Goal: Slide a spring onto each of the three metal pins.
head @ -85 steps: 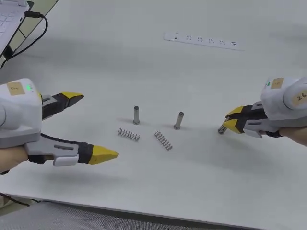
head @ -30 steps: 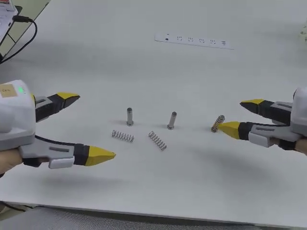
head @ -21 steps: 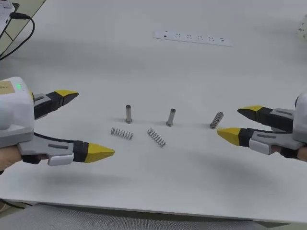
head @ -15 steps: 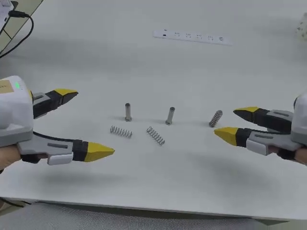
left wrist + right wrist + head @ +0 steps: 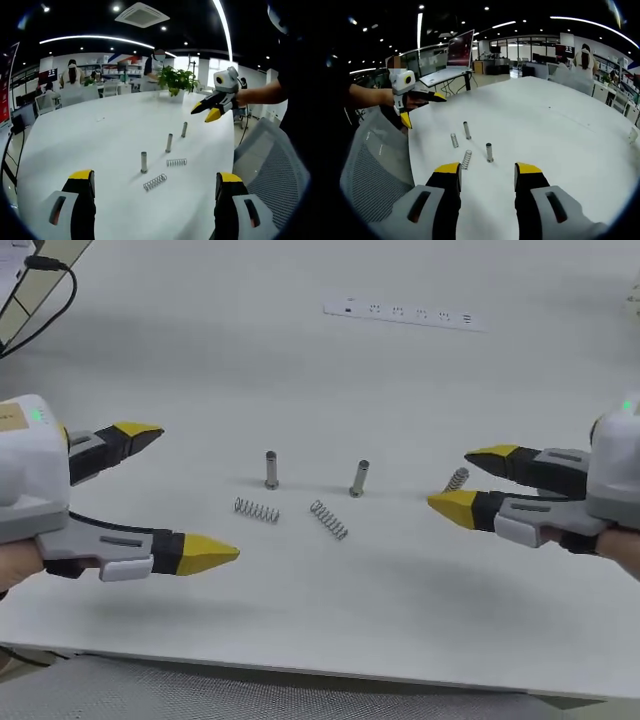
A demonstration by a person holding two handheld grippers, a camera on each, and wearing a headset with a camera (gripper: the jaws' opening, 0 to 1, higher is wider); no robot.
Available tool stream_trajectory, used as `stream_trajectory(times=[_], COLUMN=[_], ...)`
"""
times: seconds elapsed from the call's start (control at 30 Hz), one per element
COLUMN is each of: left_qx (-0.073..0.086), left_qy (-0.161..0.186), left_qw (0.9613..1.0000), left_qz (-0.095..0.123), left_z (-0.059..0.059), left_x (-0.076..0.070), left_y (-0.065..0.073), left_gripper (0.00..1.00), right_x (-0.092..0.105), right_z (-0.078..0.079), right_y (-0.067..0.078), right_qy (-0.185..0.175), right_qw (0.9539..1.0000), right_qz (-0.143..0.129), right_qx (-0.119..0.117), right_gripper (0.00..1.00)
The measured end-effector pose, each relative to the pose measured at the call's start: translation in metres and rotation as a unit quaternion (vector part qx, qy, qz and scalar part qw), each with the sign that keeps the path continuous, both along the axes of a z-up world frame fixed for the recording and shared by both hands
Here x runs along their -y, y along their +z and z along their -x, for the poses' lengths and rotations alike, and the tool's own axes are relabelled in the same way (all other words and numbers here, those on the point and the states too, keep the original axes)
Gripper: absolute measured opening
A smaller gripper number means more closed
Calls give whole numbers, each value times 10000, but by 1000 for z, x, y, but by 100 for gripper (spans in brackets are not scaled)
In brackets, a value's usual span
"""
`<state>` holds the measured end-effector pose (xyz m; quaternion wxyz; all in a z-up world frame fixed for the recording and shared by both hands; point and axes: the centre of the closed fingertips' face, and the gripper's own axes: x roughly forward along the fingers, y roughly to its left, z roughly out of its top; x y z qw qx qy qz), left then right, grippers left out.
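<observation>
Standing in a row on the table (image 5: 300,370): left pin (image 5: 271,468) and middle pin (image 5: 360,478), bare grey steel; right pin (image 5: 457,480), coil-wrapped, at the right gripper (image 5: 463,478) tips. Lying flat near the bare pins: left spring (image 5: 256,509), right spring (image 5: 328,519). Left gripper (image 5: 186,492) and right gripper: jaws spread, empty
</observation>
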<state>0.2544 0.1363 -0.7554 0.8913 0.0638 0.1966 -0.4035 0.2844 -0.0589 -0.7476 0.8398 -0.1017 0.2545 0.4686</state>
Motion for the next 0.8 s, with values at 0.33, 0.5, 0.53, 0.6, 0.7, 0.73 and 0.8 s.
stream_trajectory(times=[0.33, 0.5, 0.53, 0.6, 0.7, 0.73, 0.8], left_qx=[5, 10, 5, 1, -6, -8, -15], left_qy=[15, 31, 31, 38, 56, 64, 65], left_qw=[10000, 10000, 10000, 10000, 10000, 10000, 10000], left_qz=[-19, -16, -22, -29, -24, -17, -35], left_z=[0, 1, 2, 3, 4, 5, 5], left_x=[-2, -4, -4, -5, -7, -8, -8], left_y=[1, 1, 1, 1, 0, 0, -1], left_gripper=[98, 98, 98, 98, 98, 98, 98], right_x=[-45, -63, -65, -69, -72, -72, -71], right_z=[14, 10, 10, 10, 9, 8, 5], right_y=[-24, -32, -34, -39, -47, -51, -58], right_qy=[609, 713, 733, 753, 777, 779, 772], right_qw=[9975, 9964, 9962, 9957, 9946, 9943, 9938], right_qz=[193, 275, 299, 340, 401, 457, 541], right_qx=[-288, -356, -374, -422, -552, -560, -595], right_gripper=[35, 32, 32, 31, 27, 27, 27])
